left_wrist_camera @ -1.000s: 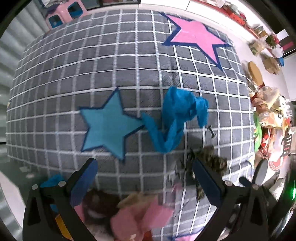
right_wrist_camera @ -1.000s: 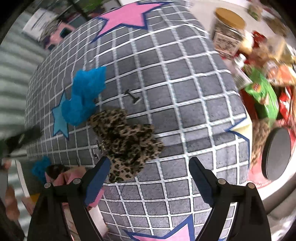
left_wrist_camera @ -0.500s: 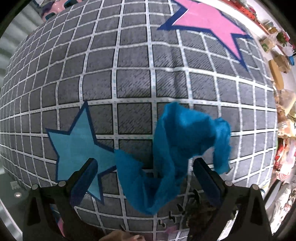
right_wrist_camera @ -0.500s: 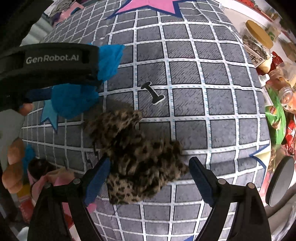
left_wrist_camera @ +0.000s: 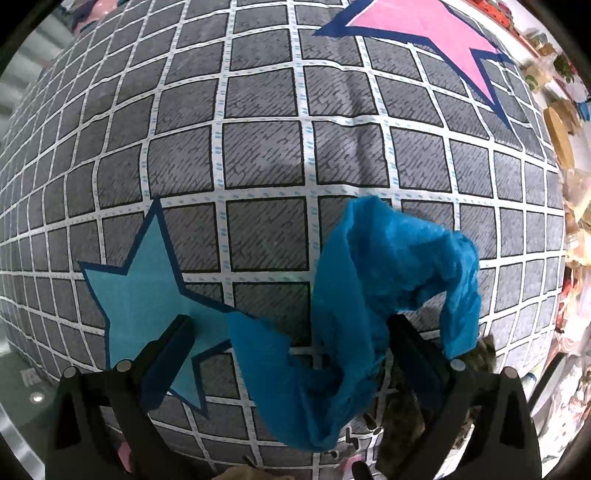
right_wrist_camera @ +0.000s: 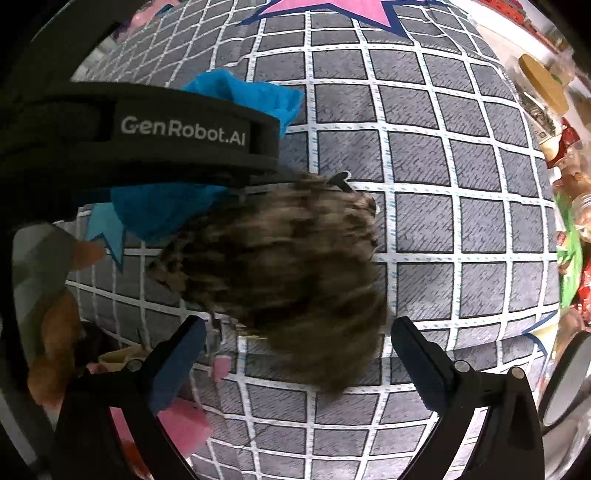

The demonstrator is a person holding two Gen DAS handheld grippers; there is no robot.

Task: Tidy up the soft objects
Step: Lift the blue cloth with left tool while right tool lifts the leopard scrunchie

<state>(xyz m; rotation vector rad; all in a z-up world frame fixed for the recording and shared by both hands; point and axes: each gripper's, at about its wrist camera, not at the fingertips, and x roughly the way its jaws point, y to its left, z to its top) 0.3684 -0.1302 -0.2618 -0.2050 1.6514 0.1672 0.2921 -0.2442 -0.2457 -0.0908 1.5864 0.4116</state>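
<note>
A crumpled blue cloth (left_wrist_camera: 369, 280) lies on the grey checked sheet (left_wrist_camera: 266, 155), beside a printed blue star (left_wrist_camera: 144, 291). My left gripper (left_wrist_camera: 288, 354) is open and straddles the near end of the blue cloth. A leopard-print cloth (right_wrist_camera: 288, 273) lies bunched on the sheet; it shows blurred in the right wrist view. My right gripper (right_wrist_camera: 295, 354) is open just in front of it. The left gripper's black body (right_wrist_camera: 147, 136) crosses the upper left of the right wrist view, with the blue cloth (right_wrist_camera: 243, 92) behind it.
Pink and brown soft items (right_wrist_camera: 184, 424) lie off the sheet's near left edge. Jars, packets and a round lid (right_wrist_camera: 543, 85) crowd the right side. A pink star (left_wrist_camera: 421, 26) is printed at the far end of the sheet.
Both grippers have moved forward and down. The left one now has the blue cloth between its open fingers. The right one has closed in on the leopard-print cloth.
</note>
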